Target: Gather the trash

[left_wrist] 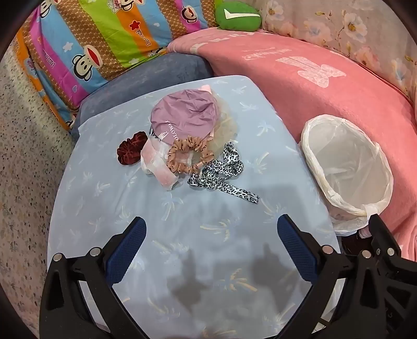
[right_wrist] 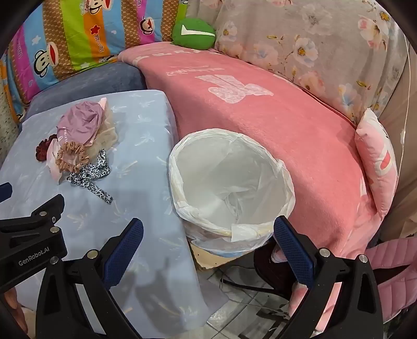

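A pink blanket is covering the sofa from about 12 to 3 o'clock in both views, with a striped monkey-print quilt bunching at 11 o'clock and a floral cushion leaning at 1 o'clock. A table under a pale blue palm-print cloth is filling the centre of the left wrist view.

A waste bin lined with a white plastic bag is standing just beside the table's right edge, at 3 o'clock in the left wrist view and dead centre in the right wrist view; nothing is showing inside its liner.

The trash is lying in one heap on the cloth at 12 o'clock from the left gripper: a crumpled lilac packet is sitting on top of a beige mesh piece, a pink and white wrapper is lying under a tan dotted scrunchie, a leopard-print ribbon is trailing toward 4 o'clock, and a dark red scrunchie is touching the heap at 9 o'clock.

The left gripper is hovering over bare cloth, jaws spread wide, gripping nothing. The right gripper is hanging above the bin's near rim, jaws equally wide and not gripping anything.

A green plush is resting at the sofa's back.
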`<state>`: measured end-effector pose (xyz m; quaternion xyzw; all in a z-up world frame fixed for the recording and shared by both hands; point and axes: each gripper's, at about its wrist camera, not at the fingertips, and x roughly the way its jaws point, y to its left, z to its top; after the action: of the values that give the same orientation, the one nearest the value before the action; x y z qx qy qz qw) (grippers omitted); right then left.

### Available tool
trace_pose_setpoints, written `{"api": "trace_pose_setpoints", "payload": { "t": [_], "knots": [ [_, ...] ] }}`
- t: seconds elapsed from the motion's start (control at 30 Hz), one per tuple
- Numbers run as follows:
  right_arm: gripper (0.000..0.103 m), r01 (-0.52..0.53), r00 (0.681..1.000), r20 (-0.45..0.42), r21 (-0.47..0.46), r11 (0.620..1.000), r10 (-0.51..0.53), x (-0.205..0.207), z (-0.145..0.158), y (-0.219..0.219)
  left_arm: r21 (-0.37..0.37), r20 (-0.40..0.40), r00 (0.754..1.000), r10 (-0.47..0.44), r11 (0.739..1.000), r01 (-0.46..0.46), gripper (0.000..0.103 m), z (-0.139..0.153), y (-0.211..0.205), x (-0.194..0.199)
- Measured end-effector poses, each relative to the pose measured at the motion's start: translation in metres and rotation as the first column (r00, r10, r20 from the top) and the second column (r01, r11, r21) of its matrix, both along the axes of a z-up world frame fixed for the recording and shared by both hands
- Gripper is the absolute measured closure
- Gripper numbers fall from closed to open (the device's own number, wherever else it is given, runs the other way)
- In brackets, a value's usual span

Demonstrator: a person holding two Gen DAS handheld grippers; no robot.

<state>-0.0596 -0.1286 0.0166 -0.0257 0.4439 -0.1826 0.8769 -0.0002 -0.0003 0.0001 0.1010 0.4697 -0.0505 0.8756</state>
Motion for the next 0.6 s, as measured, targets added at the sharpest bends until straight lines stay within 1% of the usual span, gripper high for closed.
{"api": "trace_pose_setpoints", "payload": {
  "t": [0.27, 0.3, 0.6],
  "knots": [
    [0.006, 0.001, 1.000, -0.003, 0.001, 1.000, -0.001, 0.0003, -0.0002, -0.0006, -0.004, 0.002, 1.000, 0.008, 1.000, -0.008, 0.007, -0.0023, -0.0010, -0.0005],
    [0.006, 0.001, 1.000, -0.004, 0.000, 1.000, -0.001, 0.0003, -0.0008, 0.0001, -0.004, 0.000, 1.000, 0.000, 1.000, 0.000, 0.007, 0.0024, -0.0003, -0.0011],
    [0.006, 0.005, 1.000, -0.006, -0.001, 1.000, -0.005, 0.0010, -0.0005, -0.0016, -0.003, 0.001, 1.000, 0.002, 1.000, -0.002, 0.007, 0.0025, 0.0014, -0.0011]
  ]
}}
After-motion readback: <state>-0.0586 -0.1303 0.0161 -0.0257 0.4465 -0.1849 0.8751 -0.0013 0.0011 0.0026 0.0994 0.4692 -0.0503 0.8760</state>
